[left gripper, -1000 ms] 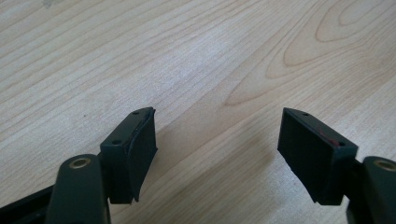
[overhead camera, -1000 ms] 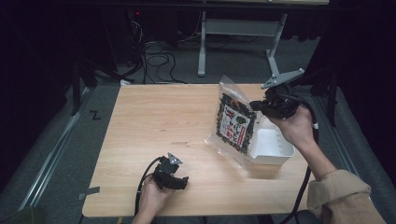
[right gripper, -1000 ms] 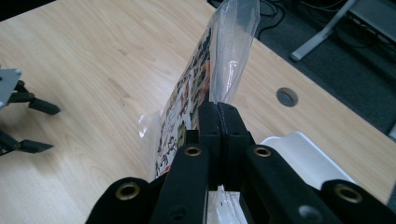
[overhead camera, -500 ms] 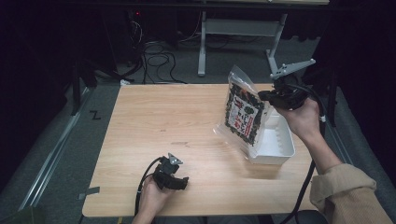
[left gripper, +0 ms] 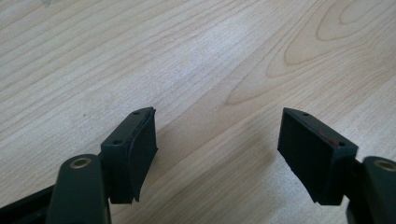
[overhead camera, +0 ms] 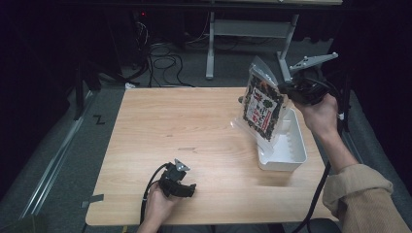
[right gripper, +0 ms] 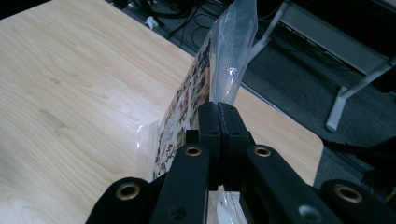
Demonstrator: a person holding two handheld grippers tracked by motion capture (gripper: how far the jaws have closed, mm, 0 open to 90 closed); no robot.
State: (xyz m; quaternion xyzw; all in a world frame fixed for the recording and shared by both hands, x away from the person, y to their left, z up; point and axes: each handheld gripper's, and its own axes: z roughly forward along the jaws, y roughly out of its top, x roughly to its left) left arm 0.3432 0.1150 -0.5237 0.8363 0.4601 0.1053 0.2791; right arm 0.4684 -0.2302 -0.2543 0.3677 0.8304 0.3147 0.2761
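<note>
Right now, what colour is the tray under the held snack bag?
White plastic tray, clearest in the high view.

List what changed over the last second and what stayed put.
The right tool, shut on the snack packet, lifted it from a slant over the white tray to nearly upright, moving up and away. The left tool, open, and the tray stayed put.

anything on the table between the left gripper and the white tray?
No. In the high view, only bare wooden table lies between the left gripper and the white tray.
</note>
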